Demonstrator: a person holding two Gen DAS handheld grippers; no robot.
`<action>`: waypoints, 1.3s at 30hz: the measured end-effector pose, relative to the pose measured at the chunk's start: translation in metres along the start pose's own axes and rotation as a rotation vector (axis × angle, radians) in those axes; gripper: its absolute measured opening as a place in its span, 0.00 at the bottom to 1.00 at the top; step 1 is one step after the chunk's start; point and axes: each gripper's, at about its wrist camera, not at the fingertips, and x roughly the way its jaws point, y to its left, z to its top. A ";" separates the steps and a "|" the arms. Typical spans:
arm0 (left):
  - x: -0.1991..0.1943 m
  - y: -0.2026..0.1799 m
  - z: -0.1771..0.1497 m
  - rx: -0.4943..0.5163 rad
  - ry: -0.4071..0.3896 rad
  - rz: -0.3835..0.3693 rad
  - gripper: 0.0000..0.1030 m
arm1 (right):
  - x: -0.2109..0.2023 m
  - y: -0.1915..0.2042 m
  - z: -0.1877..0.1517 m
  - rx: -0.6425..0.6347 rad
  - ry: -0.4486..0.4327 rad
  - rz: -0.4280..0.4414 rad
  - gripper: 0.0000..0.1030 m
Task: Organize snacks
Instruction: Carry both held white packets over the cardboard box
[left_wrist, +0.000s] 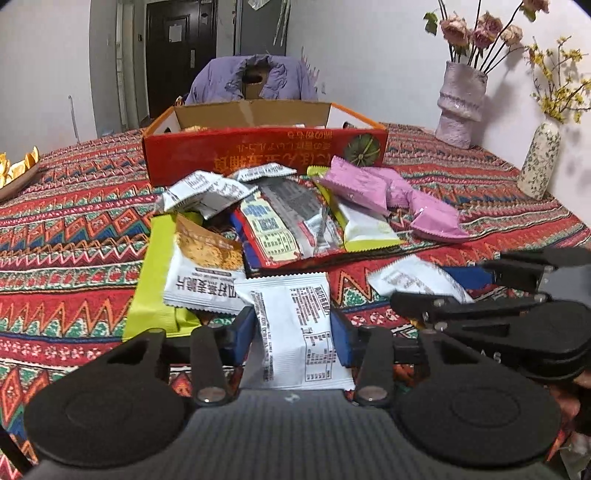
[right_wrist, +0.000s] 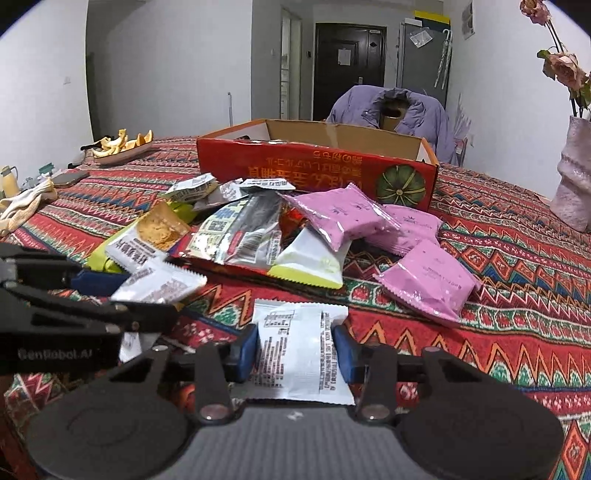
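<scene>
Big red box sits at 12 o'clock on the table w/ the zigzag cloth. Top is open, so snacks can drop in.

Snack pile lies just in front of the box, at 12 from both grippers. Bags are light, soft & crinkly. They look slippery, so they could slide out. Chips inside prob. break if squeezed hard.

Pink bags lie at 1 to 2 o'clock in the right view, puffy w/ air.

Left gripper is pinching a white packet by its sides. Right gripper is pinching a second white packet the same way.

Best spot to grab: the flat sealed edge, or mid-body w/ a gentle squeeze.
</scene>
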 end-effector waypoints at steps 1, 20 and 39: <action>-0.005 0.001 0.000 -0.001 -0.009 -0.004 0.43 | -0.004 0.002 -0.002 0.004 -0.004 -0.007 0.41; -0.050 0.031 0.056 -0.010 -0.193 -0.052 0.43 | -0.044 0.001 0.044 0.063 -0.148 0.099 0.41; 0.171 0.105 0.324 0.003 -0.095 0.025 0.43 | 0.183 -0.098 0.316 0.214 -0.035 0.176 0.41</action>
